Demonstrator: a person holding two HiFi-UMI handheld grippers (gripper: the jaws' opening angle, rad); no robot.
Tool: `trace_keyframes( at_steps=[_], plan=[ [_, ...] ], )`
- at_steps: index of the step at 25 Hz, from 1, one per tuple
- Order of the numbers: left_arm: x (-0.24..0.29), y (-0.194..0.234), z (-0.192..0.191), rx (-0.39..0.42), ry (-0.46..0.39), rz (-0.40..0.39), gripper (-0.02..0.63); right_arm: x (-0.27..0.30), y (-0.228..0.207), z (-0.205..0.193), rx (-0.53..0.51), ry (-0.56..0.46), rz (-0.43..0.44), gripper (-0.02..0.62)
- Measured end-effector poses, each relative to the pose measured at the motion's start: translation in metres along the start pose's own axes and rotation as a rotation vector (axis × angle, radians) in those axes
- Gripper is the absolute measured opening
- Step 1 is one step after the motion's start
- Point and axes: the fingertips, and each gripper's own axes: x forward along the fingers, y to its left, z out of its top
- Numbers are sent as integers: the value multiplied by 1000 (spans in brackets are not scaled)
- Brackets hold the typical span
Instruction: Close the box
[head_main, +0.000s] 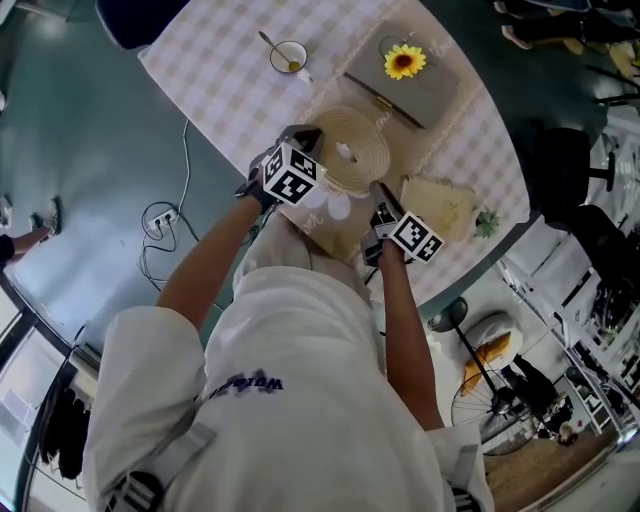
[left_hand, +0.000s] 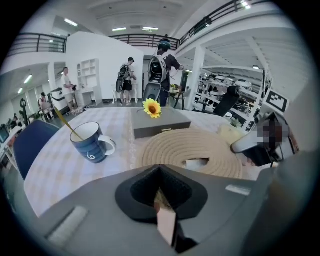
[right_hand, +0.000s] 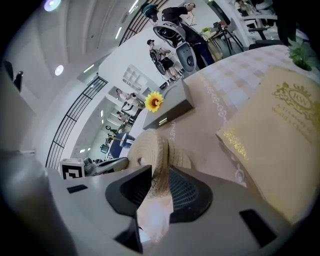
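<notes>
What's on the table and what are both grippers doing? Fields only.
table: round, checked cloth
woven disc: flat, mid-table
grey box: lid down, sunflower on top
mug: spoon inside
left gripper: at disc's edge, jaws together on pale strip
right gripper: jaws apart, disc rim between them
</notes>
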Motion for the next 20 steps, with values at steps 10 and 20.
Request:
trace_keyframes(
  at_steps=[10,20],
  plan=[
    [-10,-13,-7,-6,-40,4,0,-1,-4,-2,-12,-7,12,80],
    [-5,-16,-19,1,-34,45,0,6,-15,-7,32,9,13,92]
  ],
)
